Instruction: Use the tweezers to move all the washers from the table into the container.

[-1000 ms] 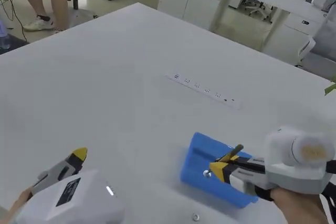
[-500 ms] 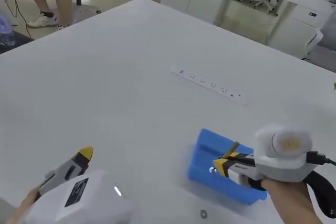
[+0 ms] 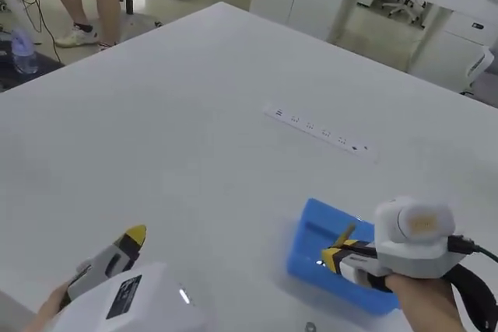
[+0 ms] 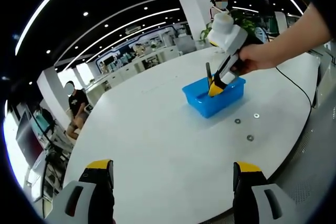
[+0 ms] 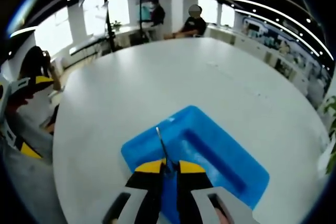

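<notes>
My right gripper (image 5: 167,167) pinched the tweezers (image 5: 160,144) over the container (image 5: 220,156). My left gripper (image 4: 173,166) hung spread at its nine o'clock, and a washer (image 3: 310,326) lay on the table (image 3: 194,114) near its six.

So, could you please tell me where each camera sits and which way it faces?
Head view: on the headset, looking forward and down over the table; left claw, right claw and the right hand show.
Left gripper view: low by the table edge, facing across to the blue container; its own jaws stand wide apart.
Right gripper view: above the container, looking down along its jaws, shut on the tweezers.
Shared: head and left gripper views both show the right claw over the container.
</notes>
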